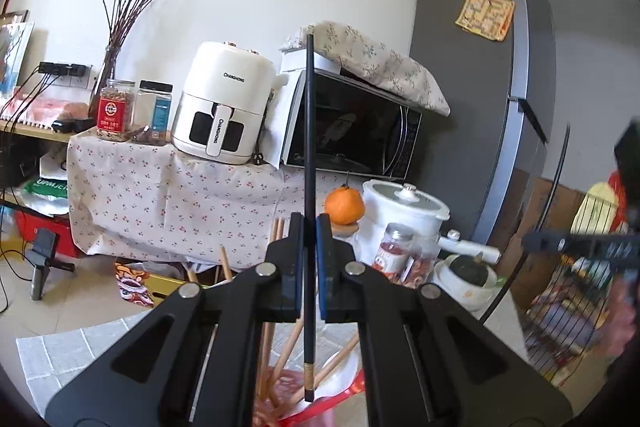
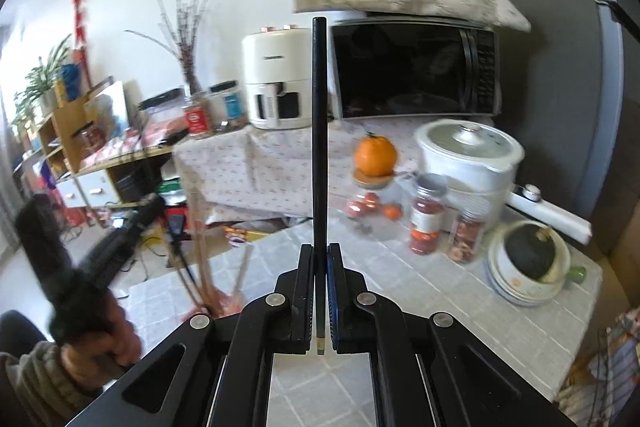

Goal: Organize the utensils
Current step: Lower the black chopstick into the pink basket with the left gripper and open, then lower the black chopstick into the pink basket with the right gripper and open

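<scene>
- The left gripper has its jaws clenched on a black chopstick, which stands upright between them, its gold-banded end hanging below the jaws.
- The right gripper has its jaws clenched on a second black chopstick, also held upright, its lower end just below the jaws.
- Both sticks are in the air above the table, away from its far edge, where jars and a white pot stand.
- Below the left gripper, a bunch of wooden chopsticks sits in what looks like a red-and-white holder; the view there is blocked, so I cannot be sure.
- As I judge it, the task is partway: the black pair is picked up but not yet put away, and the wooden ones look gathered.
- A wire basket stands near the table's right edge.
</scene>
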